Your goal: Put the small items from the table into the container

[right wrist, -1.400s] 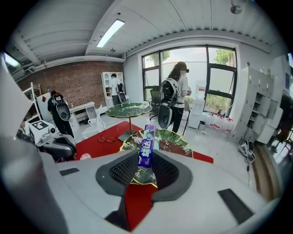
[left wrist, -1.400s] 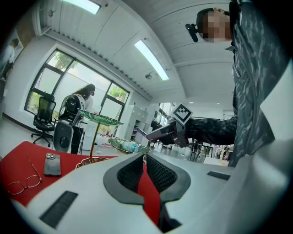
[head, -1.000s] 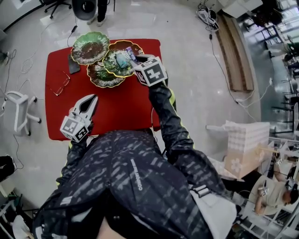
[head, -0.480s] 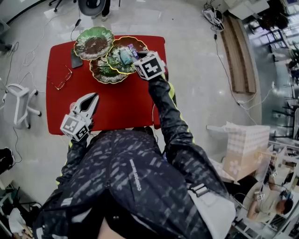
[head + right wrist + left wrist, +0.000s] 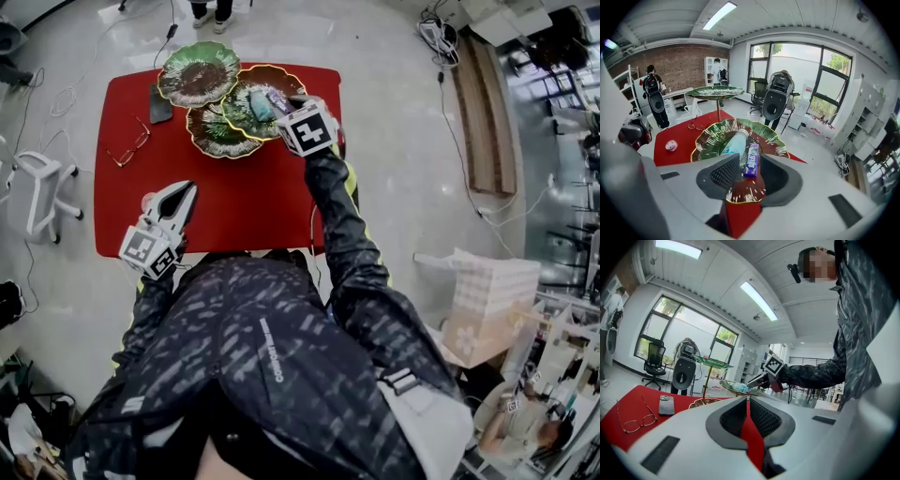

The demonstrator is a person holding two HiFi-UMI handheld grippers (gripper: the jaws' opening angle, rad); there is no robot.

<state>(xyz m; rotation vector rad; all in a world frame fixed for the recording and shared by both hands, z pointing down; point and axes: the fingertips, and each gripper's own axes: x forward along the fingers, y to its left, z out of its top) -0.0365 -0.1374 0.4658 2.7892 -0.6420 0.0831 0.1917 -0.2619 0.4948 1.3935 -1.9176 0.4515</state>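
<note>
A three-tier stand of green leaf-shaped plates (image 5: pixel 197 73) stands at the far side of the red table (image 5: pixel 234 211). My right gripper (image 5: pixel 283 101) hovers over the middle plate (image 5: pixel 710 140). A purple packet (image 5: pixel 752 159) lies on that plate between the jaws, which are opening; a gap shows beside the left pad. A pale blue tube (image 5: pixel 734 143) lies on the same plate beside it. My left gripper (image 5: pixel 183 193) is shut and holds nothing, low over the table's near left part. A small pink round item (image 5: pixel 671 145) sits on the red cloth.
Spectacles (image 5: pixel 127 150) and a dark phone (image 5: pixel 160 105) lie at the table's left side near the stand. A lower plate (image 5: pixel 214 133) sits under the other two. A white chair (image 5: pixel 33 202) stands left of the table, with cables on the floor.
My right gripper has sunk a little over the middle plate with the purple packet between its jaws. My left gripper has kept its place.
</note>
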